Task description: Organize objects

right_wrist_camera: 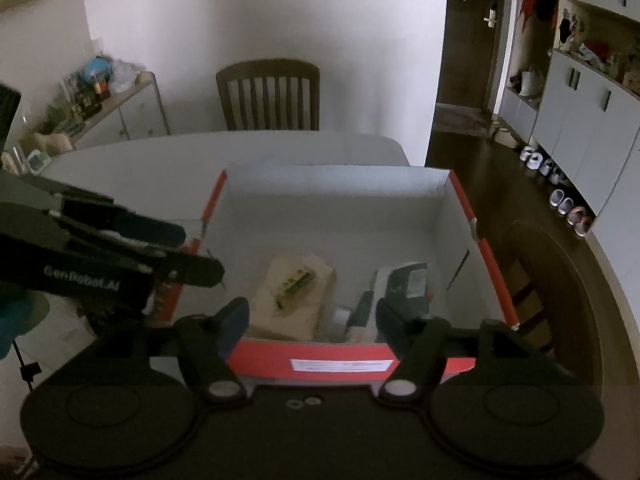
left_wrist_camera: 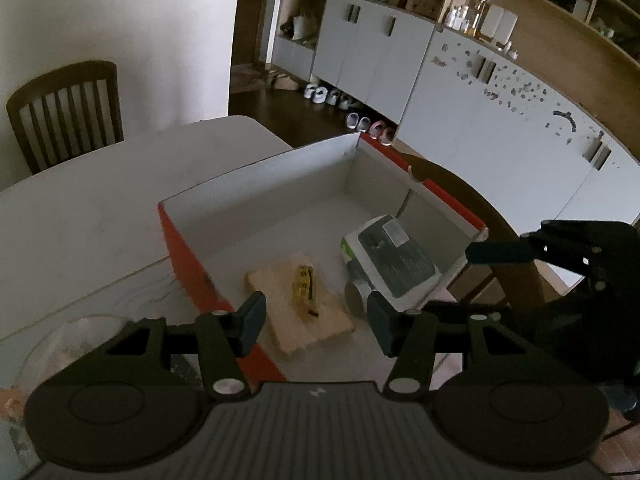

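Observation:
A red cardboard box (left_wrist_camera: 188, 264) with a white inside stands on the white table (left_wrist_camera: 80, 208). In it lie a beige flat pack (left_wrist_camera: 320, 328) with a small yellow packet (left_wrist_camera: 306, 280) on top, and a white and green packaged item (left_wrist_camera: 394, 264) beside it. My left gripper (left_wrist_camera: 316, 324) is open and empty above the box's near left corner. My right gripper (right_wrist_camera: 312, 316) is open and empty above the box's near wall (right_wrist_camera: 340, 364). The pack (right_wrist_camera: 288, 312), packet (right_wrist_camera: 294, 284) and packaged item (right_wrist_camera: 404, 280) show in the right wrist view. The left gripper (right_wrist_camera: 200, 252) appears there at left, the right gripper (left_wrist_camera: 492, 252) at right in the left view.
A wooden chair (right_wrist_camera: 268, 96) stands at the table's far side, another chair (right_wrist_camera: 552, 292) at the box's right. A clear bowl (left_wrist_camera: 72, 352) sits at my near left. Grey cabinets (left_wrist_camera: 500, 152) and shoes (left_wrist_camera: 360, 120) line the floor at right. A cluttered sideboard (right_wrist_camera: 100, 104) stands far left.

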### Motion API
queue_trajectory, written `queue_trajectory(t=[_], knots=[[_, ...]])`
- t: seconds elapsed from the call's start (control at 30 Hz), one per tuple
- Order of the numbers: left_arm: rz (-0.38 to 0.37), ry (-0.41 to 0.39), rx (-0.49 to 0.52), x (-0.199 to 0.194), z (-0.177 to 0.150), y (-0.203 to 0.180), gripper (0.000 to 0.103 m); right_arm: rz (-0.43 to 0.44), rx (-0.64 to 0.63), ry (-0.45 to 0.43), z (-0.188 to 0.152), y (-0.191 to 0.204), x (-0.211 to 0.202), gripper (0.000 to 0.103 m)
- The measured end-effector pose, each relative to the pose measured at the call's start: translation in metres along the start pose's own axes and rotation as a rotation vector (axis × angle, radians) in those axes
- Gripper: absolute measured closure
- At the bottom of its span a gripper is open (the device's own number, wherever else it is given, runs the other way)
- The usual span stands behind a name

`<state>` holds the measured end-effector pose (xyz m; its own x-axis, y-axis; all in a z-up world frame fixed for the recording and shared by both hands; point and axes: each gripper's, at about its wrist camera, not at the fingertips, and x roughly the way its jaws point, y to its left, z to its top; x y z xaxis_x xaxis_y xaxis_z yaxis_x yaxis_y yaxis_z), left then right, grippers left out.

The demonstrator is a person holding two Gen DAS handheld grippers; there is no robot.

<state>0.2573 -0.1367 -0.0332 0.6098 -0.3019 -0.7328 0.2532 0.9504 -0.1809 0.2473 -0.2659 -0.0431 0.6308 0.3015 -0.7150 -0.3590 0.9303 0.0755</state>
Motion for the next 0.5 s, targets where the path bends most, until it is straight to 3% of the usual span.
queue_trajectory(t=[0.17, 0.5], knots=[[-0.005, -0.011, -0.011, -0.023, -0.017, 0.012, 0.047, 0.016, 0.014, -0.021, -0.001, 0.018, -0.010, 0.023], [0.007, -0.044, -0.040, -0.068, -0.052, 0.052, 0.029, 0.045, 0.023, -0.032, -0.005, 0.068, -0.012, 0.015]])
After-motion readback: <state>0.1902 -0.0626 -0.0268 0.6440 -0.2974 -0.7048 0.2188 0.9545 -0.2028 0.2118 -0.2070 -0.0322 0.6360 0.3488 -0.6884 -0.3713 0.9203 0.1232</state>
